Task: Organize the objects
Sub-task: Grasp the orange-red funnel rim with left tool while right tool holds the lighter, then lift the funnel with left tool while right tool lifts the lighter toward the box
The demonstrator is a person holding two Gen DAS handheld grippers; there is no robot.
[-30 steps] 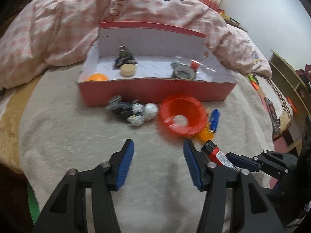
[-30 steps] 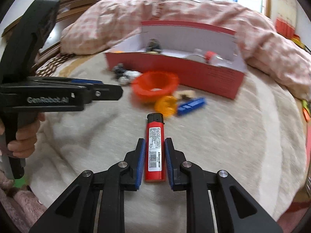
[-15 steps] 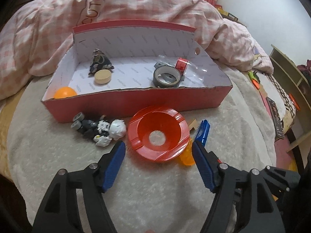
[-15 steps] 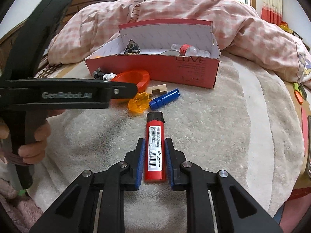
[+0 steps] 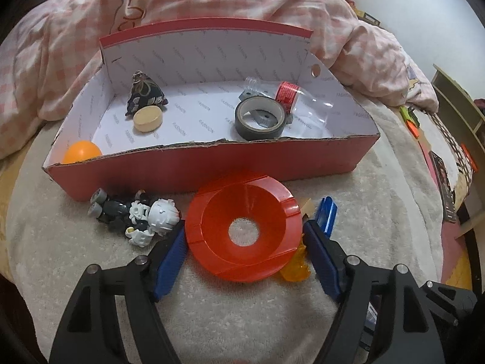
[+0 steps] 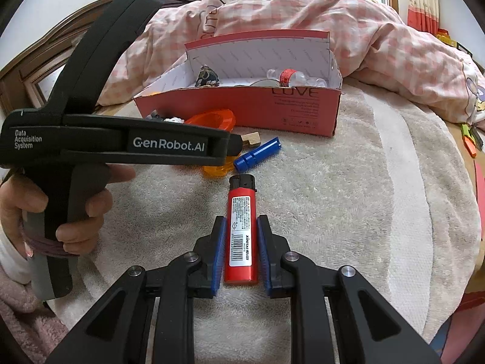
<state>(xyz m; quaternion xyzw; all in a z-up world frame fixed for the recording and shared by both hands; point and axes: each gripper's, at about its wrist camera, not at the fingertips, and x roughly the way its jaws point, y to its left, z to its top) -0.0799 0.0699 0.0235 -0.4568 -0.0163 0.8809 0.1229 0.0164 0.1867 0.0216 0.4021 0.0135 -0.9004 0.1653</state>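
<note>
A round red dish with a hole in its middle (image 5: 260,212) lies on the beige blanket in front of the red cardboard box (image 5: 212,163). My left gripper (image 5: 244,233) straddles the dish. Its jaws are opening, and the blue pads (image 5: 171,251) stand just outside the rim without pressing on it. My right gripper (image 6: 241,221) is shut on a red lighter (image 6: 241,230) that lies on the blanket and points towards the box (image 6: 272,112). A person's hand (image 6: 75,206) holds the left gripper's handle at the left of the right wrist view.
A black-and-white toy figure (image 5: 142,215) lies left of the dish. A blue cylinder (image 5: 326,215), an orange clear piece (image 5: 295,268) and a wooden bit (image 5: 307,206) lie to its right. The box holds an orange ball (image 5: 81,151), wooden disc (image 5: 147,119), dark pouch (image 5: 144,95), tape roll (image 5: 260,118) and bottle (image 5: 291,94). A pink quilt (image 5: 212,3) lies behind the box.
My left gripper has moved forward towards the box with its jaws widening, and it now straddles the red dish. The right gripper has kept its hold on the lighter in place.
</note>
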